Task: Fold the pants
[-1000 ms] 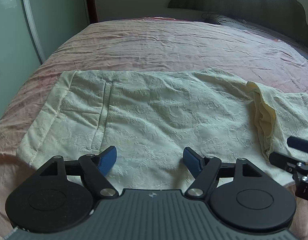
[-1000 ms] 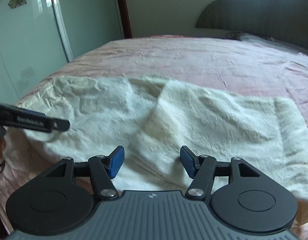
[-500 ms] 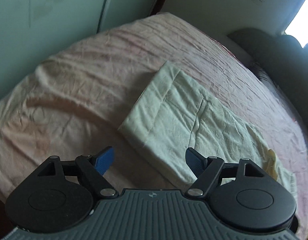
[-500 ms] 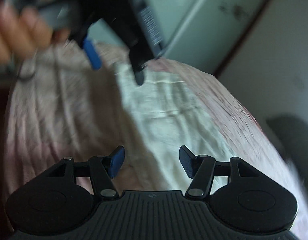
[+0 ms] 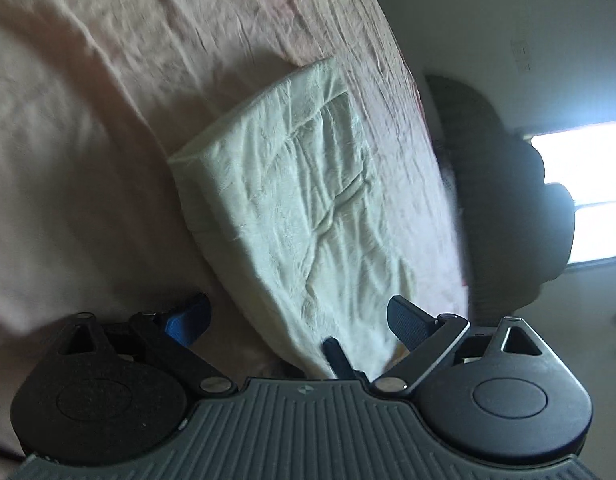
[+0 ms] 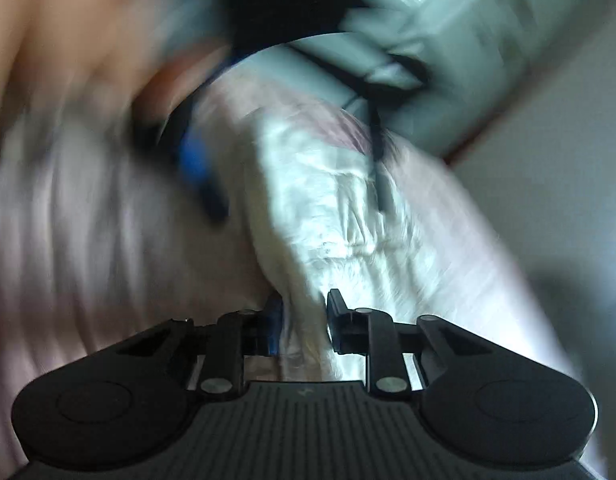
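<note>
The cream pants [image 5: 300, 184] lie folded in a long strip on the pink bedspread [image 5: 88, 140]. My left gripper [image 5: 300, 308] hovers over their near end, its jaws wide and still opening. The cloth lies between the fingers, clear of both pads. A dark fingertip of the right gripper [image 5: 335, 356] pokes in at that same end. In the blurred right wrist view, my right gripper [image 6: 304, 304] is closing, its narrow jaws pinching the bunched near edge of the pants [image 6: 327, 208]. The left gripper's blue finger [image 6: 196, 168] shows there beyond the cloth.
A dark padded headboard [image 5: 507, 200] and a bright window [image 5: 587, 168] lie beyond the bed. In the right wrist view a blurred hand [image 6: 68, 40] fills the upper left, and a pale green glass door [image 6: 447, 52] stands behind the bed.
Both views have rolled sharply. The left gripper's jaws have spread wider over the pants' near end. The right gripper's jaws have narrowed from half open onto the cloth edge.
</note>
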A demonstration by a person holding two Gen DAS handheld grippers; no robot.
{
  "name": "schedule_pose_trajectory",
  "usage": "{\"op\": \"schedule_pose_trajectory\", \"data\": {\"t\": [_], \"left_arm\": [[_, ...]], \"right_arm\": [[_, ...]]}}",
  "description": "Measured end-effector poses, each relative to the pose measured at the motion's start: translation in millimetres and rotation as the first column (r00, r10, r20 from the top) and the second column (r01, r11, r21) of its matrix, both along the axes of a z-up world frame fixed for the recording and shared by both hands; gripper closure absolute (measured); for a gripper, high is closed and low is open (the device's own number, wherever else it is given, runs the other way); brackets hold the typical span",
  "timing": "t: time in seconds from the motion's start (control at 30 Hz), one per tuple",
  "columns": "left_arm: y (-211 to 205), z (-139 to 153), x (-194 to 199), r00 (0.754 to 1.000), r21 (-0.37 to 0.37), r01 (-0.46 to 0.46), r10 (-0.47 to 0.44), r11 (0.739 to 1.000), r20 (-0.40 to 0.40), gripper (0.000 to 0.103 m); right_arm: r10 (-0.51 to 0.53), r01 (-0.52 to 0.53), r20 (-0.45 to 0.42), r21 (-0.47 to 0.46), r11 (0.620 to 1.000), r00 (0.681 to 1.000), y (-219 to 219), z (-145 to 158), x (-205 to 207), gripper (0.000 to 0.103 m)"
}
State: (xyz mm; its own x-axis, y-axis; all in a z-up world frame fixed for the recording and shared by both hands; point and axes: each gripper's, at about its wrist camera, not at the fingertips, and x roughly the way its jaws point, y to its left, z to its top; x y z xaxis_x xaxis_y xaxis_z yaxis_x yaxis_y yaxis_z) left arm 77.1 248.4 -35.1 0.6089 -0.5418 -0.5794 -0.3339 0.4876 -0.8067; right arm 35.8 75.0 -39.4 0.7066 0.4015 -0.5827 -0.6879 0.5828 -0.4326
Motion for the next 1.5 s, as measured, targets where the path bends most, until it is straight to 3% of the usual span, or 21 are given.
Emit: {"op": "schedule_pose_trajectory", "data": {"t": [0.1, 0.17, 0.23, 0.3, 0.33, 0.37, 0.47, 0.5, 0.53, 0.57, 0.6, 0.7, 0.77, 0.83, 0.93, 1.0, 1.1, 1.33, 1.5], "left_arm": [[-1, -4, 17, 1.0, -0.035, -0.014, 0.015, 0.999, 0.027, 0.008], [1, -2, 27, 0.998, -0.038, -0.026, 0.028, 0.999, 0.052, 0.008], [2, -3, 34, 0.998, -0.042, -0.039, 0.041, 0.998, 0.045, 0.01], [3, -4, 39, 0.998, -0.038, -0.044, 0.046, 0.998, 0.047, 0.011], [3, -4, 41, 0.997, -0.025, -0.048, 0.049, 0.999, 0.052, 0.014], [3, -3, 41, 0.997, -0.007, -0.049, 0.05, 0.999, 0.058, 0.017], [0, 3, 39, 0.995, 0.069, -0.06, 0.054, 0.996, 0.08, 0.031], [0, 4, 39, 0.995, 0.115, -0.064, 0.055, 0.991, 0.084, 0.044], [-2, 5, 40, 0.995, 0.167, -0.067, 0.054, 0.984, 0.082, 0.062], [-5, 7, 42, 0.995, 0.223, -0.065, 0.048, 0.973, 0.083, 0.071], [-7, 8, 41, 0.995, 0.28, -0.064, 0.042, 0.958, 0.085, 0.088], [-19, 18, 33, 0.99, 0.368, -0.073, 0.021, 0.927, 0.143, 0.092], [-35, 35, 25, 0.979, 0.451, -0.083, -0.013, 0.888, 0.204, 0.093], [-55, 57, 15, 0.962, 0.519, -0.086, -0.065, 0.851, 0.267, 0.093], [-85, 87, 5, 0.93, 0.591, -0.081, -0.153, 0.803, 0.335, 0.093], [-106, 104, -3, 0.906, 0.615, -0.072, -0.207, 0.785, 0.37, 0.093], [-143, 123, -8, 0.874, 0.656, -0.063, -0.276, 0.753, 0.4, 0.094], [-240, 146, -17, 0.777, 0.688, 0.03, -0.45, 0.725, 0.44, 0.094], [-314, 136, -18, 0.713, 0.714, 0.139, -0.57, 0.687, 0.409, 0.094]], "right_arm": [[-0.031, 0.09, -0.228, 0.255, 0.963, 0.973, -38, 30, 32, 0.08], [0.078, 0.072, -0.377, 0.369, 0.926, 0.923, -59, 41, 48, 0.078], [0.148, 0.093, -0.423, 0.499, 0.862, 0.894, -78, 51, 59, 0.078], [0.158, 0.174, -0.483, 0.572, 0.802, 0.861, -89, 54, 78, 0.078], [0.111, 0.21, -0.479, 0.567, 0.796, 0.871, -87, 52, 85, 0.078], [0.038, 0.247, -0.473, 0.524, 0.815, 0.88, -83, 48, 91, 0.078], [-0.15, 0.348, -0.491, 0.342, 0.873, 0.858, -63, 19, 117, 0.078], [-0.151, 0.338, -0.498, 0.31, 0.889, 0.854, -57, 10, 122, 0.078], [-0.143, 0.319, -0.468, 0.321, 0.892, 0.872, -55, 9, 120, 0.078], [-0.145, 0.315, -0.462, 0.316, 0.895, 0.875, -53, 12, 124, 0.076], [-0.142, 0.315, -0.461, 0.324, 0.892, 0.876, -51, 15, 122, 0.076], [-0.102, 0.322, -0.475, 0.409, 0.854, 0.874, -52, 23, 122, 0.072], [-0.105, 0.346, -0.487, 0.437, 0.83, 0.867, -50, 25, 129, 0.07], [-0.121, 0.38, -0.504, 0.451, 0.808, 0.855, -54, 23, 136, 0.07], [-0.108, 0.441, -0.543, 0.532, 0.722, 0.832, -75, 29, 140, 0.07], [-0.061, 0.44, -0.546, 0.598, 0.67, 0.835, -89, 36, 141, 0.07], [-0.041, 0.423, -0.515, 0.654, 0.627, 0.856, -120, 51, 132, 0.07], [-0.039, 0.475, -0.511, 0.764, 0.436, 0.859, -228, 64, 101, 0.07], [-0.14, 0.535, -0.521, 0.773, 0.342, 0.842, -308, 57, 73, 0.07]]}}
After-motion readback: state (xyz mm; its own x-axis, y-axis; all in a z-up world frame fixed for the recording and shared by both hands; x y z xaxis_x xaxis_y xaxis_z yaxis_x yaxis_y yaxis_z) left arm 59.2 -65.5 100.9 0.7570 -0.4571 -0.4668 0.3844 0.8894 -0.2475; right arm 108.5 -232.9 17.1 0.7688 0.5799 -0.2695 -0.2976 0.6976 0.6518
